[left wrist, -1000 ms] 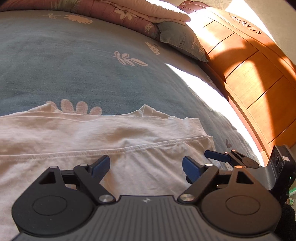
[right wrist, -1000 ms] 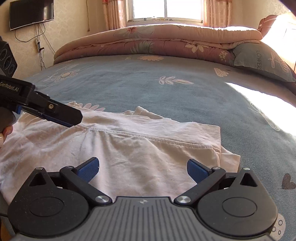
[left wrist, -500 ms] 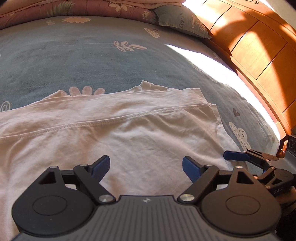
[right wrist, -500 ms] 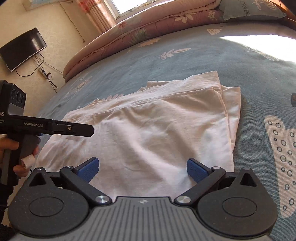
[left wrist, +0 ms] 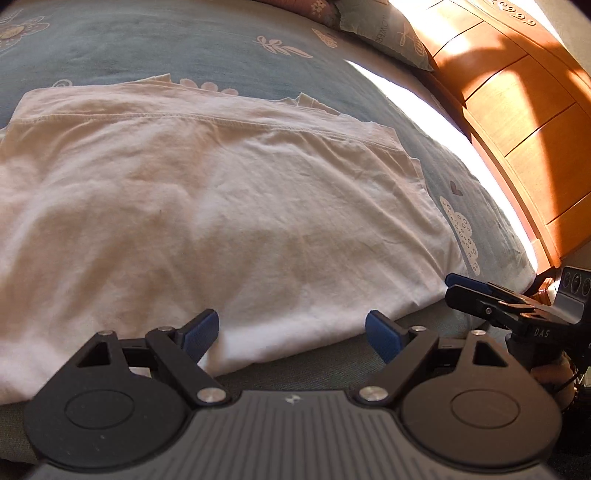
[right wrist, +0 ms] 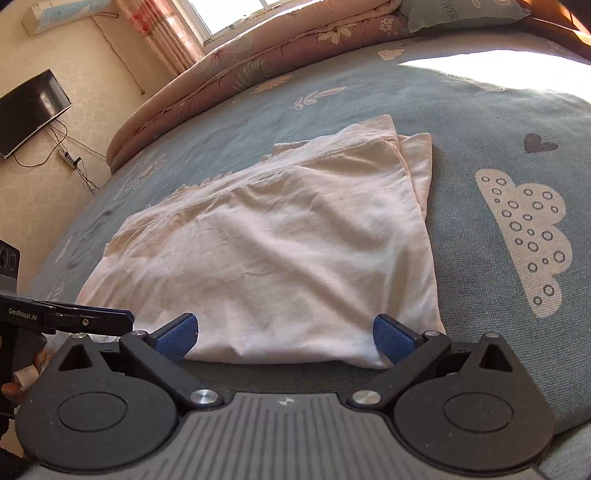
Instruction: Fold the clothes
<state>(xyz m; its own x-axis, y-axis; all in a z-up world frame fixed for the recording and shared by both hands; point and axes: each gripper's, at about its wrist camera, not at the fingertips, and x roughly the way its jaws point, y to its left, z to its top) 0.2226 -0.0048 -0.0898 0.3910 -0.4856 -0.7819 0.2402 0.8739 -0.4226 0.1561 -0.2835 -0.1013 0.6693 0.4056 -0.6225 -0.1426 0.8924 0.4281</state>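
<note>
A pale pink-white garment (left wrist: pixel 221 206) (right wrist: pixel 280 243) lies folded flat on the blue patterned bedspread (left wrist: pixel 155 48) (right wrist: pixel 480 122). My left gripper (left wrist: pixel 291 334) is open at the garment's near edge, its blue pads just above the cloth's fold. My right gripper (right wrist: pixel 286 334) is also open, straddling the near edge at the garment's right corner. Neither holds anything. The right gripper's fingers (left wrist: pixel 476 291) show from the side at the lower right of the left wrist view; the left gripper's fingers (right wrist: pixel 92 319) show at the lower left of the right wrist view.
A wooden headboard (left wrist: pixel 517 110) runs along the right. A pillow (left wrist: pixel 388 33) and a rolled pink quilt (right wrist: pixel 258 62) lie at the bed's far side. A wall TV (right wrist: pixel 29 110) and cables hang at the left. A hand (right wrist: pixel 18 376) holds the left gripper.
Both grippers have drawn back toward the garment's near edge and dropped lower, so the whole folded cloth now lies ahead of them. Both stayed open.
</note>
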